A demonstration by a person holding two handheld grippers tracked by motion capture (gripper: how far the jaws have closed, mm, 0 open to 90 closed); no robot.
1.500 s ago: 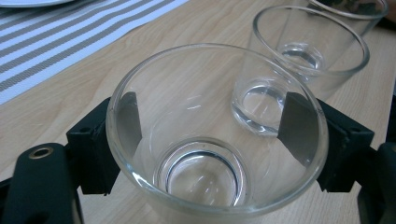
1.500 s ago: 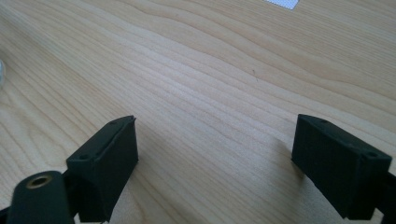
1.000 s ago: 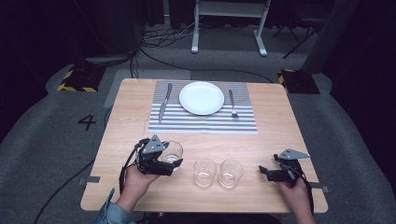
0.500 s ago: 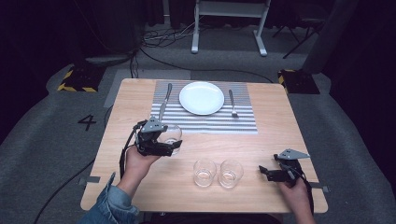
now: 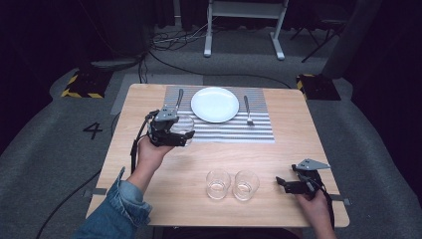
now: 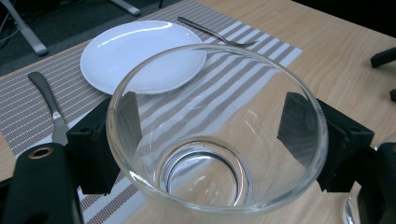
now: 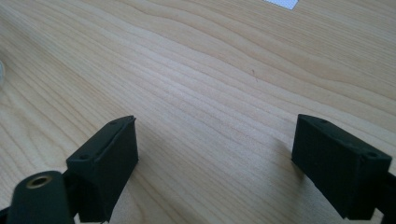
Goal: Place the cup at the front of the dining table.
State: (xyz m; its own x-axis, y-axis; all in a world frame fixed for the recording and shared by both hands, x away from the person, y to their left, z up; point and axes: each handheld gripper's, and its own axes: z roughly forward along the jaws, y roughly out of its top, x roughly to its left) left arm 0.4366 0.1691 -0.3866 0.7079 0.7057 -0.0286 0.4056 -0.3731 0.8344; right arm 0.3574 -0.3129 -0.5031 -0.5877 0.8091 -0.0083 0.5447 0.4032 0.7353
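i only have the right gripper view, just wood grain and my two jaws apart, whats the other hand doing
Observer: The left gripper is shut on a clear glass, one jaw on each side of its wall, held at the near left corner of the striped placemat.
Operator: what else is on that mat
Observer: A white plate in the middle, a knife to its left and a fork to its right.
Operator: any more glasses around
Observer: Two more glasses stand side by side on the bare wood, just left of your right gripper, which is open with nothing between its jaws.
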